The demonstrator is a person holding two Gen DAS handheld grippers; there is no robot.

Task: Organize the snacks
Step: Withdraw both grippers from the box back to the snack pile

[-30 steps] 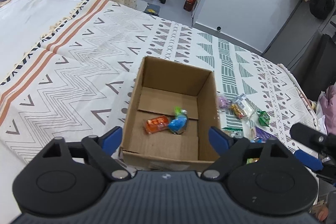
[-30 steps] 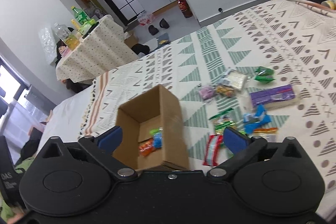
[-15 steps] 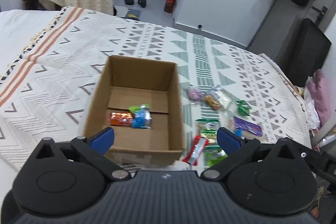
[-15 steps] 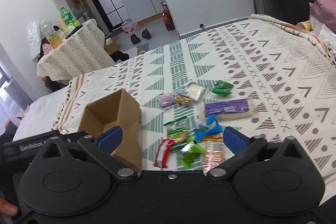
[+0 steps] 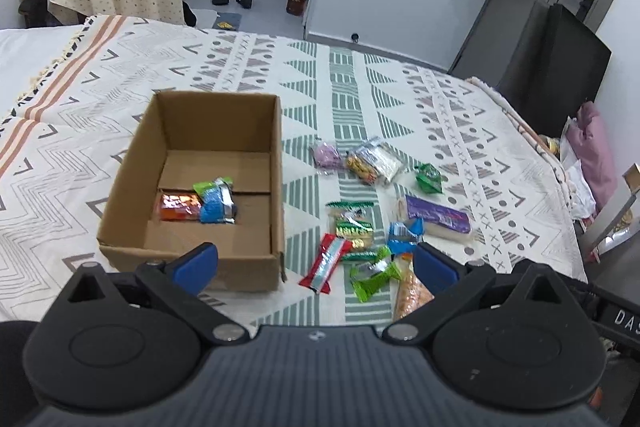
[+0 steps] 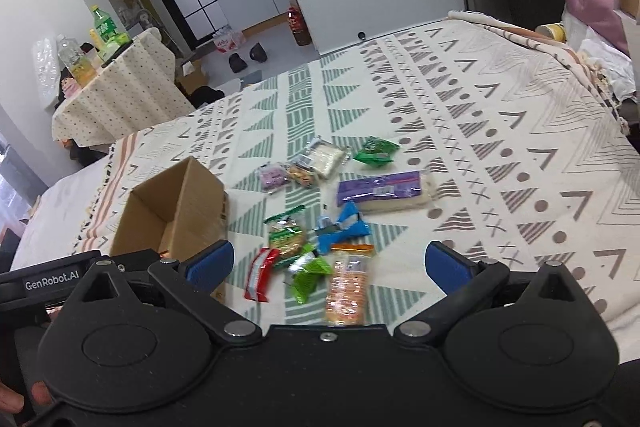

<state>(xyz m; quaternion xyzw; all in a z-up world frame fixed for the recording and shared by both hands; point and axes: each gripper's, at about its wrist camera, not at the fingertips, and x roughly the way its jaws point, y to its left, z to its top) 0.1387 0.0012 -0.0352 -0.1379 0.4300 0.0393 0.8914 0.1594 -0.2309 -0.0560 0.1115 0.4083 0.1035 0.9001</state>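
We hold our left gripper (image 5: 316, 261) and right gripper (image 6: 326, 263) above the patterned bedspread (image 5: 460, 115), fingers spread wide and empty on both. The open cardboard box (image 5: 192, 259) holds an orange packet (image 5: 178, 206) and a blue-green packet (image 5: 214, 199). To its right lie loose snacks: a red bar (image 5: 325, 263), a purple pack (image 5: 438, 217), and crinkly green wrappers (image 5: 374, 277).
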